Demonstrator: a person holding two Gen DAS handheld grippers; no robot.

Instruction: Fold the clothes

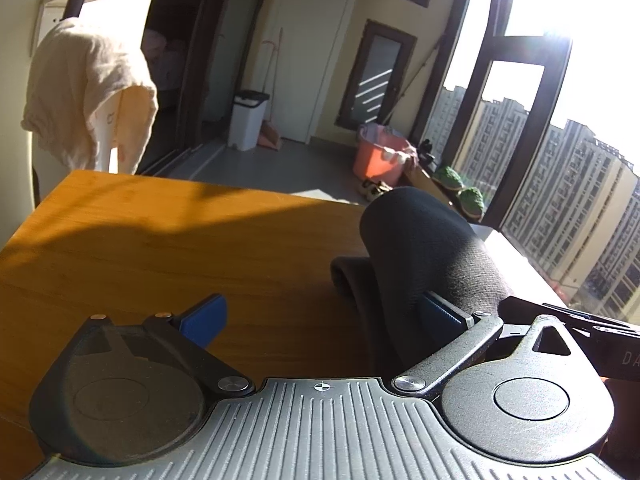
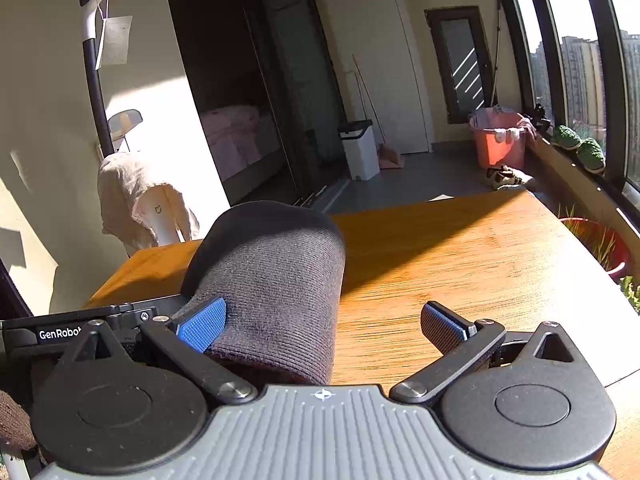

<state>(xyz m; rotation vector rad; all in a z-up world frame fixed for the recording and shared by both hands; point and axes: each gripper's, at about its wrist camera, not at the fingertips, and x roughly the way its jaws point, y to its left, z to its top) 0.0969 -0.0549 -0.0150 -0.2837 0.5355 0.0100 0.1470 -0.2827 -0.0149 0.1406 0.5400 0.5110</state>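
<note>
Over the tabletop [image 2: 460, 256], your left claw [image 1: 320, 320] and right claw [image 2: 322, 326] both stand with fingers spread wide, gripping nothing. Between the two claws the dark knit garment [image 2: 272, 280] humps up, draped over each claw's inner finger.

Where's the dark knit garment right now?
The dark knit garment is bunched on the wooden table, between the two grippers: against the left gripper's right finger and the right gripper's left finger, both jaws spread.
</note>
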